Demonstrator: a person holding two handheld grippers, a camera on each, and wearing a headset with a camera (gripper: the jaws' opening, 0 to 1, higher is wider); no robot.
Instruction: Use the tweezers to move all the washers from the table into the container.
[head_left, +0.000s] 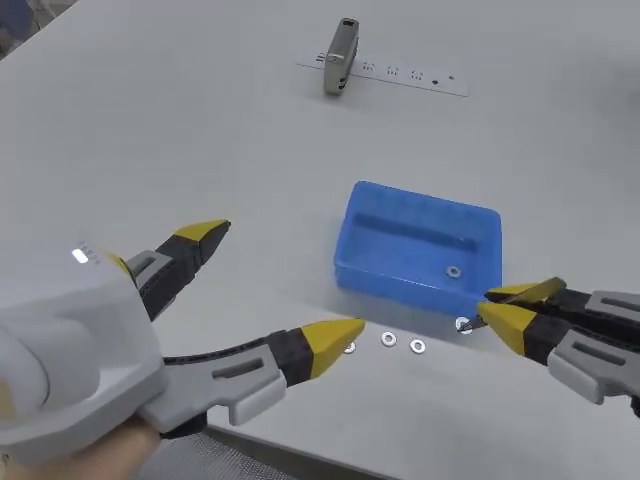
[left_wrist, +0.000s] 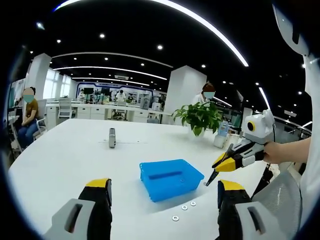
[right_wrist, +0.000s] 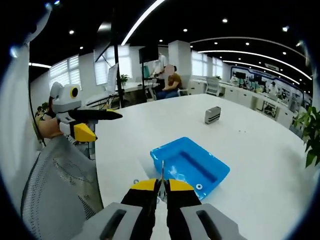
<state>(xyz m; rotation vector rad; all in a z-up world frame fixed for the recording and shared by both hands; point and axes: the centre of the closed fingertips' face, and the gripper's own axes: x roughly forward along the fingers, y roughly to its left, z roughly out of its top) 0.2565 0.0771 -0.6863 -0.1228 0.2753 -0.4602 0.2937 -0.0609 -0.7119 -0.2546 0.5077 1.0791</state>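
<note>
Your right gripper (head_left: 490, 306) has its fingers closed narrow on the tweezers (right_wrist: 162, 172), tip near a washer (head_left: 463, 324) on the surface (head_left: 200, 130) just beside the blue container (head_left: 400, 285), which holds a second washer (head_left: 454, 271), while your left gripper (head_left: 282, 280) has its fingers spread wide, empty.

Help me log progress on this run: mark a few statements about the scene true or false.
1. The left tongs are open. True.
2. The right tongs hold nothing. False: they are shut on the tweezers.
3. The blue container is empty. False: one washer lies in it.
4. Several loose washers lie on the table in front of the container. True.
</note>
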